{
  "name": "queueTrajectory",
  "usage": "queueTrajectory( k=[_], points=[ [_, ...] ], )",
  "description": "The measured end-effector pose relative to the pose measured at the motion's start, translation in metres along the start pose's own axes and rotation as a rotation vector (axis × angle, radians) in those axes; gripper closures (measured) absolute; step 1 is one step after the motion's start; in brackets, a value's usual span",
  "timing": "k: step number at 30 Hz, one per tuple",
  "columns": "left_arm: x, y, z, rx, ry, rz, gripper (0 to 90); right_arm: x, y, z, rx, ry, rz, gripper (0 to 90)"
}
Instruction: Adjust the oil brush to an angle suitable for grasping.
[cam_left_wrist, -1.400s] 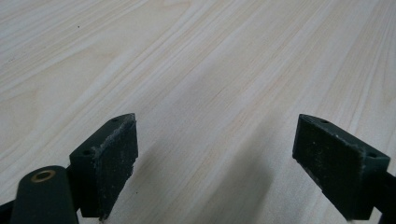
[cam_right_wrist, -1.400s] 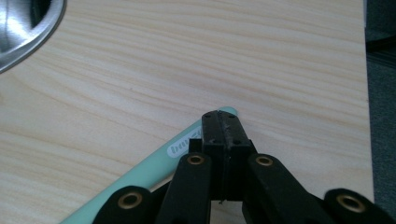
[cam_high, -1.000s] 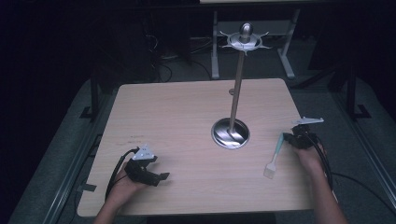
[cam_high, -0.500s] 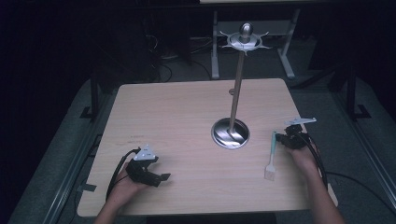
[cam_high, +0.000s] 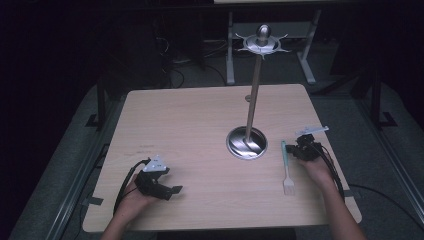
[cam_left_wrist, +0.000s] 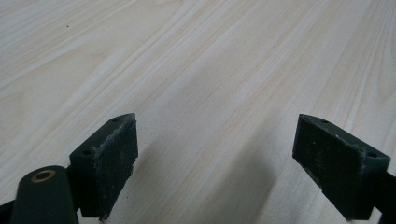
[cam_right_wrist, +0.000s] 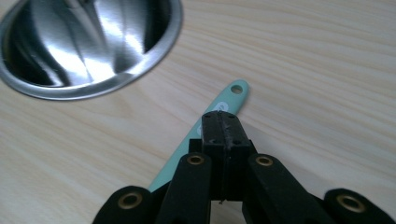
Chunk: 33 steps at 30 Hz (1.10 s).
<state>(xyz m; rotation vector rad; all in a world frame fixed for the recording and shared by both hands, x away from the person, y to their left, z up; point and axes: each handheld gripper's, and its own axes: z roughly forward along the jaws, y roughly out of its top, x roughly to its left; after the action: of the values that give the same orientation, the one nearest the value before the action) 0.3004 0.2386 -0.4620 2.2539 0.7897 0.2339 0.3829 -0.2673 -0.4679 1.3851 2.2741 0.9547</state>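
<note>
Fork (cam_high: 286, 167) flat beside stand base (cam_high: 246, 143) — right gripper (cam_right_wrist: 221, 122) pinched closed above its handle.

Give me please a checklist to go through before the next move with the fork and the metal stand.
1. Left gripper free: ok, jaws wide apart over the bare table.
2. Right gripper holds the fork: cannot tell; its jaws are pressed together and the teal handle passes beneath them.
3. Fork lies flat on the table: ok, white tines toward the person.
4. Stand upright: ok, its round base sits flat.
5. Fork clear of the stand's base: ok, a gap shows between them.
6. Prongs at the stand's top free: ok, nothing hangs there.
</note>
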Motion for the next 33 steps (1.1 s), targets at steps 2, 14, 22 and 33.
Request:
queueTrajectory(
  k=[2, 14, 22, 33],
  points=[
    [0.000, 0.000, 0.000, 0.004, -0.001, -0.003, 13.7, 0.007, 0.003, 0.003, 0.002, 0.012, -0.021, 90.0],
    [0.000, -0.001, 0.000, 0.002, -0.001, 0.000, 13.7, 0.028, 0.009, 0.008, 0.014, 0.065, -0.073, 90.0],
    [0.001, -0.001, -0.001, -0.002, 0.001, -0.014, 13.7, 0.039, 0.002, -0.023, 0.029, 0.088, -0.065, 90.0],
    [-0.001, -0.002, -0.003, 0.001, 0.004, -0.006, 13.7, 0.073, -0.022, -0.039, 0.126, 0.093, -0.119, 90.0]
  ],
)
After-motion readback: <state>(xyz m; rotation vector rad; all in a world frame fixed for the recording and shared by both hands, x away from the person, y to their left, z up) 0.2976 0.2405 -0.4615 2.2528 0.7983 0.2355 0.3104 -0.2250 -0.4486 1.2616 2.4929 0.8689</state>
